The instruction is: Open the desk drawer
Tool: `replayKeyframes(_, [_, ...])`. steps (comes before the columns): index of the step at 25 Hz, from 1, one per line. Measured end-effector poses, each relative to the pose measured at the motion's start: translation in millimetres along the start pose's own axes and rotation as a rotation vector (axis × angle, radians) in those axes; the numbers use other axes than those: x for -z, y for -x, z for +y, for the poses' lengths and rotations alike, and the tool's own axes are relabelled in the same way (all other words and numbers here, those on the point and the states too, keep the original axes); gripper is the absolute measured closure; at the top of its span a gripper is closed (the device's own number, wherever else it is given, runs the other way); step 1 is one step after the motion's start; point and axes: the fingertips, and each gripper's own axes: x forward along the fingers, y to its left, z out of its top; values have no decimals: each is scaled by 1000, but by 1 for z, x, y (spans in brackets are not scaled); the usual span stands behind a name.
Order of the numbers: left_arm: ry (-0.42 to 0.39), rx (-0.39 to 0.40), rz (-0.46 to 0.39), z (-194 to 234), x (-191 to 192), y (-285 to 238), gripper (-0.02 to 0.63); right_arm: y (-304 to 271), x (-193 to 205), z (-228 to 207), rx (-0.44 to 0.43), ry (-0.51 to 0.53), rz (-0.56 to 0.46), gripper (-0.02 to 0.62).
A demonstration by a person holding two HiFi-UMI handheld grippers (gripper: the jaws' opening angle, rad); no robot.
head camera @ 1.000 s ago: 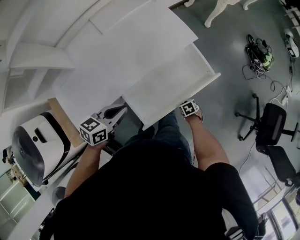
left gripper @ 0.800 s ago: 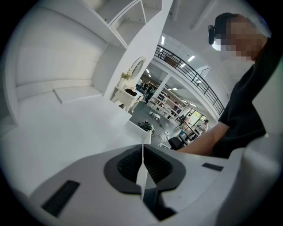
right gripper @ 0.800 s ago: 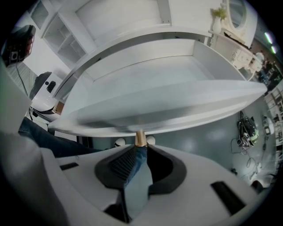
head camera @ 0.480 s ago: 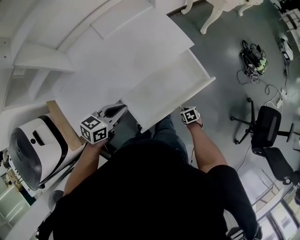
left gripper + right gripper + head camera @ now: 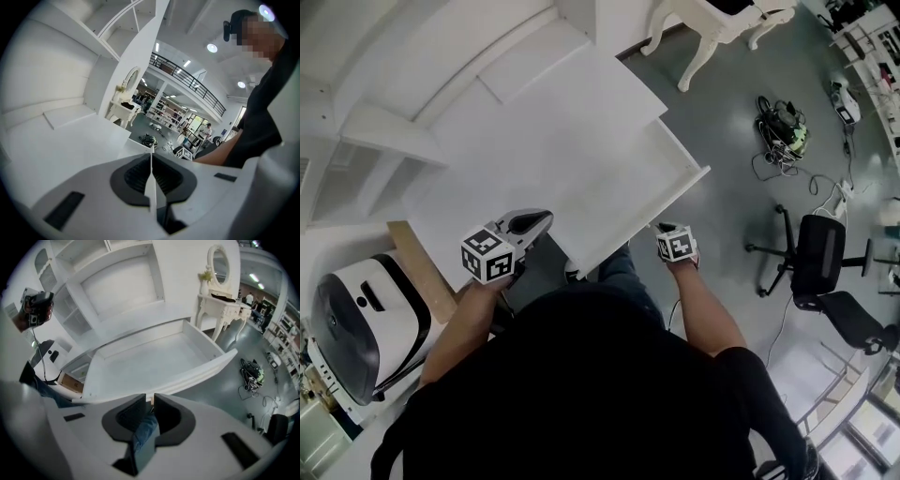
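Head view, drawer (image 5: pixel 623 192): standing pulled well out from under the white desk top (image 5: pixel 525 131), its bare white floor showing and its front panel (image 5: pixel 197 373) jutting toward the person.
Right gripper (image 5: pixel 150 400): hanging above the front panel and apart from it. Its jaws have just been closing and are now sitting a narrow gap apart with nothing between them, only blue jeans beyond.
Left gripper (image 5: pixel 151 157): hovering beside the drawer at the desk's near edge, its jaws pressed together on nothing.
Progress: the opening is looking done. Neither gripper is touching the drawer, and little seems left beyond drawing the hands clear.
Surroundings: an office chair (image 5: pixel 820 258) and a tangle of cables (image 5: pixel 778 131) are lying well apart on the grey floor.
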Motion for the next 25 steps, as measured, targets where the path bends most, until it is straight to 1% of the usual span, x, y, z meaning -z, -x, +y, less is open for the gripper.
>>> replayKeyframes(5, [-41,35,-3,-2,-8,2,589,37,-34,9,22,-30,-126,546])
replayKeyframes(10, [-81,68,-12,-13,-17,3,589,79,-58,16,56,-44,-242,552])
replayKeyframes(14, [-95,83,-21,-21,-22,8,589,113,-73,25,79,-57,-328,554])
replayKeyframes(19, [-108,98,-27,-24,-23,11,589,147,-88,34,104,-57,-410,555])
replayKeyframes(25, [-121,108,-39,-30,-22,15,589,180,-97,44,127,-42,-483,555])
